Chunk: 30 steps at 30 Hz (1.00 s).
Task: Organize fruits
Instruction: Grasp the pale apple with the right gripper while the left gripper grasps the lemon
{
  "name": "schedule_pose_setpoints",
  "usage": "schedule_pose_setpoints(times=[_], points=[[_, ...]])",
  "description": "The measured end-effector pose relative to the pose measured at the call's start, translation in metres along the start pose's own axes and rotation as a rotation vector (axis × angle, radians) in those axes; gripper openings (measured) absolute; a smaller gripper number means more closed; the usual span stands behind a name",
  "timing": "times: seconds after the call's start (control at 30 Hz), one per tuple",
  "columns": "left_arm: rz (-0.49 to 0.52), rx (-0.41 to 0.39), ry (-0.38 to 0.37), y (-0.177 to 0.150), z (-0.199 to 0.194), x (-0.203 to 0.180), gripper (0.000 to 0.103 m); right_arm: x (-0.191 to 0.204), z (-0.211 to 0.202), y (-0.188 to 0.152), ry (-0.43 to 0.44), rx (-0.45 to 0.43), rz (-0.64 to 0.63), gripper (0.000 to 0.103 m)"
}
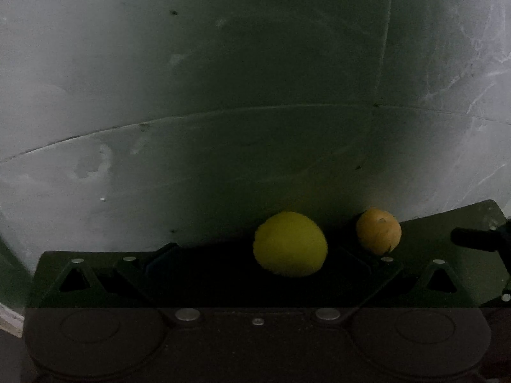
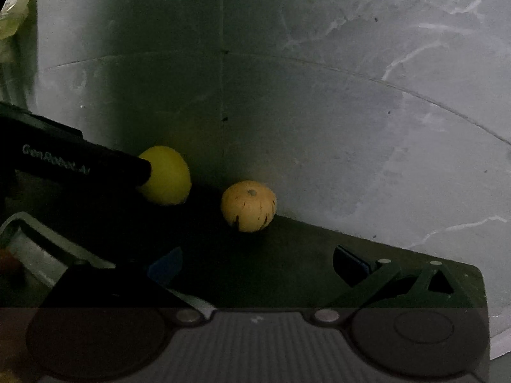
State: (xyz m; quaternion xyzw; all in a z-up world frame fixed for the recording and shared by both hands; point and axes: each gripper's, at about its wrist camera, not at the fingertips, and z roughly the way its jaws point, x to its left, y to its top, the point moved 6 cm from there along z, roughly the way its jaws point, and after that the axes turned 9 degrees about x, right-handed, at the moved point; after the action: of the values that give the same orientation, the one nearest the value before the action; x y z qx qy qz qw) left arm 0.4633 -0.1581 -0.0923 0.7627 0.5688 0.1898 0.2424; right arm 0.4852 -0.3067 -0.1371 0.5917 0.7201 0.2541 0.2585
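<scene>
A round yellow fruit (image 1: 290,244) lies on a dark mat (image 1: 447,233) between the wide-apart fingers of my left gripper (image 1: 255,257), nearer the right finger. The gripper is open. To its right a smaller tan fruit (image 1: 378,231) with dark flecks rests on the same mat. In the right wrist view, one black finger (image 2: 127,167) of my left gripper covers the left side of the yellow fruit (image 2: 171,175). The tan fruit (image 2: 249,206) sits a short way ahead of my right gripper (image 2: 258,266), which is open with nothing between its blue pads (image 2: 166,268).
Grey marbled tiles (image 2: 383,95) lie beyond the mat's far edge. A white-rimmed container (image 2: 35,239) shows at the lower left of the right wrist view, and pale plastic (image 2: 12,9) at its upper left. A black finger (image 1: 469,238) of my right gripper juts in at right.
</scene>
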Motion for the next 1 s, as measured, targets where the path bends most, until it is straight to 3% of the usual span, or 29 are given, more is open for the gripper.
schedule_pose_setpoints(times=[0.17, 0.47, 1.0], points=[[0.006, 0.021, -0.016, 0.001, 0.014, -0.011, 0.102, -0.002, 0.011, 0.008, 0.026, -0.024, 0.008, 0.1], [-0.014, 0.024, -0.039, 0.005, 0.023, -0.015, 0.102, 0.0, 0.032, 0.015, 0.062, -0.024, 0.007, 0.085], [-0.027, 0.043, -0.076, 0.005, 0.037, -0.005, 0.083, 0.002, 0.054, 0.019, 0.05, -0.02, -0.01, 0.064]])
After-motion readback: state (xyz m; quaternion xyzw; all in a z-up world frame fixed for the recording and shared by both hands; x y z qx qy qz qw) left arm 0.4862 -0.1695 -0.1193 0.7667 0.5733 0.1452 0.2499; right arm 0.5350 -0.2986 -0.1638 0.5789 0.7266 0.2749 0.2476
